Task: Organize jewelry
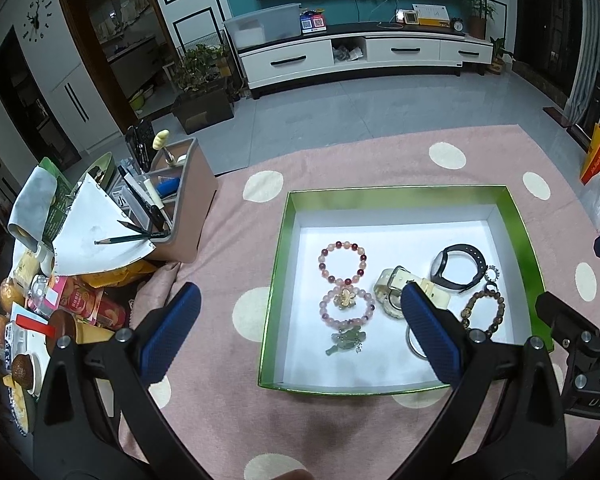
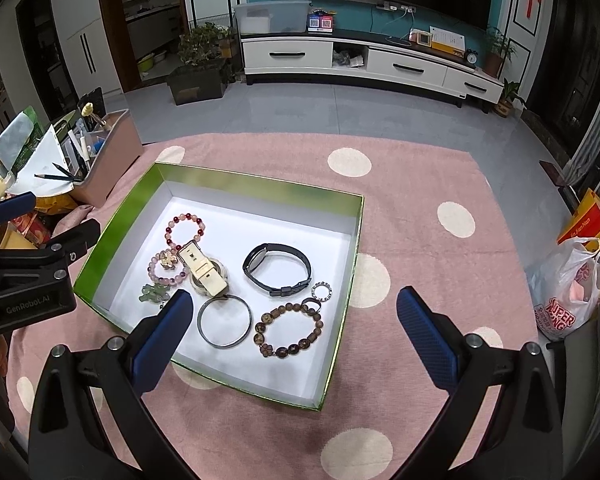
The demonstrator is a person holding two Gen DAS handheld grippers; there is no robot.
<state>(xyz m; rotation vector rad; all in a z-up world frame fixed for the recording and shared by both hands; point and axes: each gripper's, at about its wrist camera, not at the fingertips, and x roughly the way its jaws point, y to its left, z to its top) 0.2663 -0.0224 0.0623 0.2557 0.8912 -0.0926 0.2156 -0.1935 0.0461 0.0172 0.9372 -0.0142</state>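
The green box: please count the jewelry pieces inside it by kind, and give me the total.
Inside the green box:
Bead bracelets: 3
Watches: 2
Metal bangle: 1
Small sparkly ring: 1
Green charm: 1
Total: 8

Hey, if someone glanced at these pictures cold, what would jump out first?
The green-rimmed box on the pink polka-dot rug, its white floor strewn with jewelry: beaded bracelets at the left, a black watch in the middle, a brown bead bracelet nearest. Both grippers, left and right, hang open above it.
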